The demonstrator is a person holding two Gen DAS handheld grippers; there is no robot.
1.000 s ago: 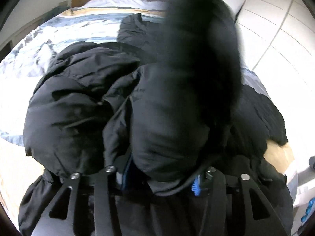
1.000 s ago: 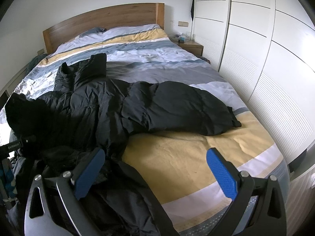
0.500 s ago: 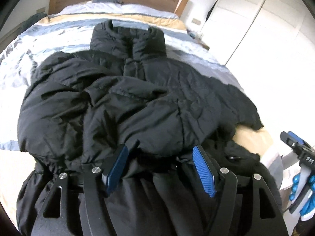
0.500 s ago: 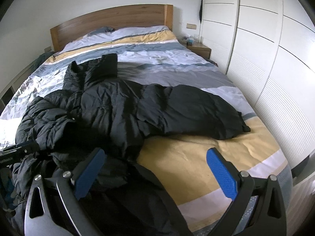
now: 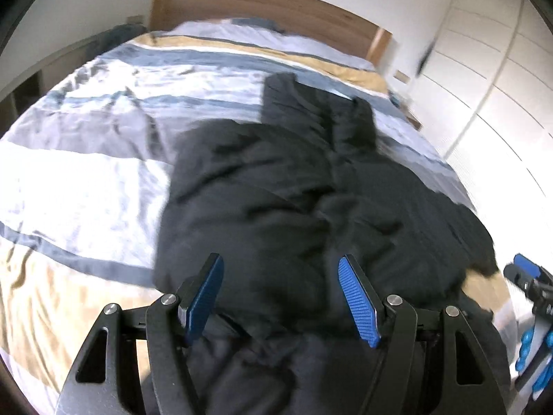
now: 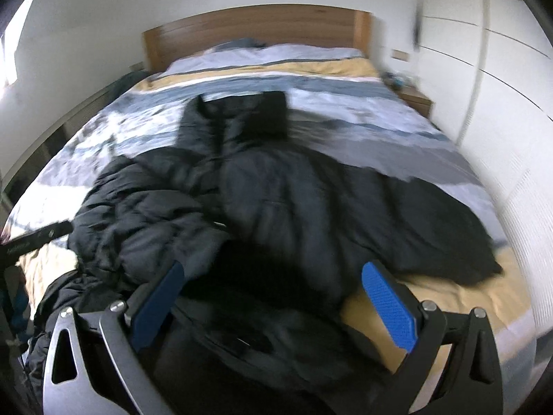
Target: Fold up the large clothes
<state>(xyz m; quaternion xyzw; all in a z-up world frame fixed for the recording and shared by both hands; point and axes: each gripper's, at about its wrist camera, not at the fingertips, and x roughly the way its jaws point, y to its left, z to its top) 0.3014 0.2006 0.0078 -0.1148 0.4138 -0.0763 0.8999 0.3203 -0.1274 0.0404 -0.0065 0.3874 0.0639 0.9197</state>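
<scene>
A black puffer jacket point(image 5: 293, 190) point(image 6: 293, 200) lies on the bed, collar point(image 6: 242, 114) toward the headboard. One sleeve point(image 6: 432, 235) stretches out to the right; the other side is bunched over the body point(image 6: 138, 207). My left gripper point(image 5: 279, 266) hovers open above the jacket's near part, with nothing between its blue pads. My right gripper point(image 6: 274, 269) is wide open over the dark hem area and also holds nothing. Each gripper shows at the edge of the other's view, the right gripper point(image 5: 528, 276) and the left gripper point(image 6: 34, 238).
The striped duvet point(image 5: 86, 173) point(image 6: 345, 103) covers a wide bed with a wooden headboard point(image 6: 259, 24). White wardrobe doors point(image 6: 501, 103) run along the right side, with a nightstand point(image 6: 414, 98) beside the headboard. Bare duvet lies to the left of the jacket.
My left gripper let go of the lifted jacket part, which dropped onto the body, then drew back and up. My right gripper swung left, now over the hem.
</scene>
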